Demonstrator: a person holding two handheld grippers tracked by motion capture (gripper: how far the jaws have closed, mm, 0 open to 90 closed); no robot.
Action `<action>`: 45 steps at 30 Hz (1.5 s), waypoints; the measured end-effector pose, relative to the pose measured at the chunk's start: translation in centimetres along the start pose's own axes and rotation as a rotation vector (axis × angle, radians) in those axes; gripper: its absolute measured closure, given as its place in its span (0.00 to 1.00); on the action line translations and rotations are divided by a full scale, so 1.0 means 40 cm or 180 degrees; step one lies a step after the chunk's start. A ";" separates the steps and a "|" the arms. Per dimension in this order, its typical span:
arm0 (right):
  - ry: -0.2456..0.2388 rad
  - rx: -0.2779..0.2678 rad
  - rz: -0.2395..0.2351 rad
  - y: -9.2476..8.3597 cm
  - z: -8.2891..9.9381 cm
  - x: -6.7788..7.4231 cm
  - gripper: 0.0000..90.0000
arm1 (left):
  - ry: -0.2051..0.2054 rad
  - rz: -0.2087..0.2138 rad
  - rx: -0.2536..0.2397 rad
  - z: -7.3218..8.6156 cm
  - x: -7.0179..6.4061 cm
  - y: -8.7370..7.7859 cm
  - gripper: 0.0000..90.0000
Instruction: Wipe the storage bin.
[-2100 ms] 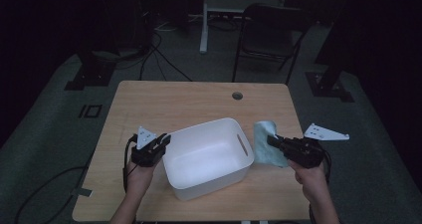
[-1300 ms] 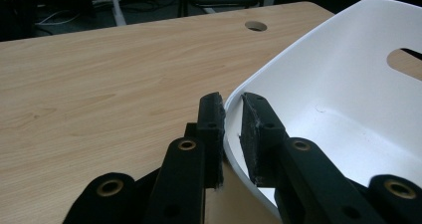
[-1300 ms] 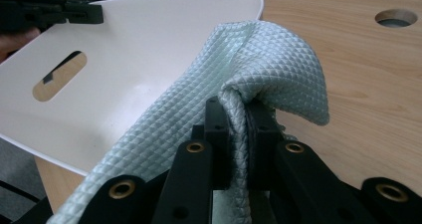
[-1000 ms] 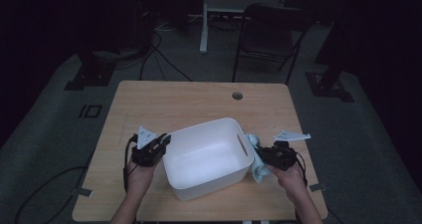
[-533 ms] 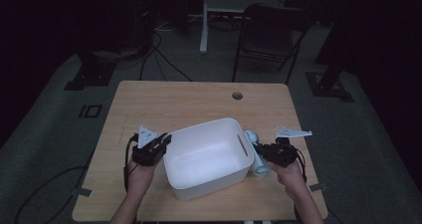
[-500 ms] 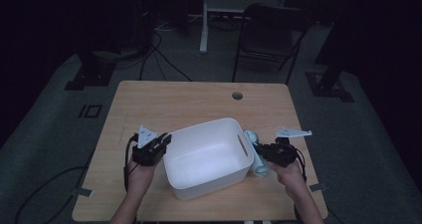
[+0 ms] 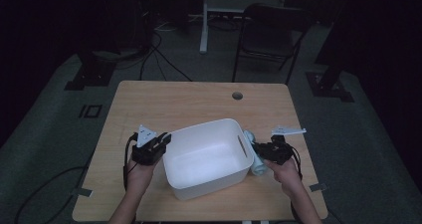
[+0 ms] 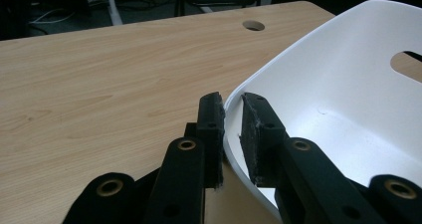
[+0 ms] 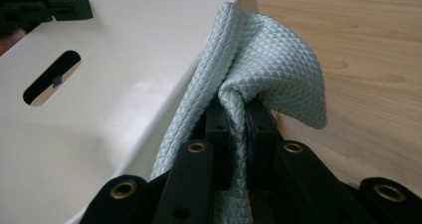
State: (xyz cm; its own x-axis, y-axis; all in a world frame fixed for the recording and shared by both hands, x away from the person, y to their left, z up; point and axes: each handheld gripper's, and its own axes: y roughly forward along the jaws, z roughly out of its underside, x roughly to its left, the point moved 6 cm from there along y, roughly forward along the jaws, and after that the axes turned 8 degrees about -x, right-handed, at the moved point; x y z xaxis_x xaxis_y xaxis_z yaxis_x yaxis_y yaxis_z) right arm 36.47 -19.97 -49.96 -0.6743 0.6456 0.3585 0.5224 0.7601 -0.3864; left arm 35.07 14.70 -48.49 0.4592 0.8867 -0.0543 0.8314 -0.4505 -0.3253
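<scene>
A white plastic bin [image 7: 199, 129] with slot handles stands on the wooden table [image 7: 174, 99]. My left gripper [image 7: 164, 140] is at its left wall; in the left gripper view the jaws [image 8: 232, 104] are shut on the bin's thin rim [image 8: 298, 45]. My right gripper [image 7: 256, 147] is at the bin's right wall, shut on a pale blue quilted cloth [image 7: 257, 165]. In the right gripper view the cloth [image 9: 268, 55] bunches up over the closed jaws [image 9: 238, 109] and leans against the bin's outer wall [image 9: 124, 84], beside the handle slot [image 9: 50, 77].
A round cable hole [image 7: 237, 95] lies near the table's far edge. A dark chair [image 7: 273, 30] and a desk leg stand behind the table. Bare tabletop stretches behind the bin and to its left. The bin holds nothing.
My right gripper has carried the cloth leftward from the table's right side up against the bin's right wall, and the cloth has bunched. The left gripper and the bin have stayed put.
</scene>
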 end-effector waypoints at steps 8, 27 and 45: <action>-0.0080 -0.0059 -0.0028 -0.003 -0.047 0.007 0.93 | 0.0006 -0.0001 -0.0003 0.000 -0.002 0.000 0.88; -0.0001 -0.0015 0.0016 0.032 -0.049 -0.021 0.93 | 0.0007 0.0044 -0.0002 0.000 0.000 0.001 0.88; -0.0027 -0.0139 -0.0068 0.038 -0.098 -0.031 0.93 | 0.0010 0.0060 0.0000 -0.001 -0.003 0.004 0.88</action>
State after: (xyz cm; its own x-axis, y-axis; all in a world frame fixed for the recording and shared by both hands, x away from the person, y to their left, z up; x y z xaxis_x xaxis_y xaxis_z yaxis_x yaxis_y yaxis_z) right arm 40.15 -19.33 -47.68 -0.6898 0.6287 0.3591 0.5299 0.7763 -0.3413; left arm 35.15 14.52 -48.50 0.4757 0.8777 -0.0573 0.8227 -0.4670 -0.3242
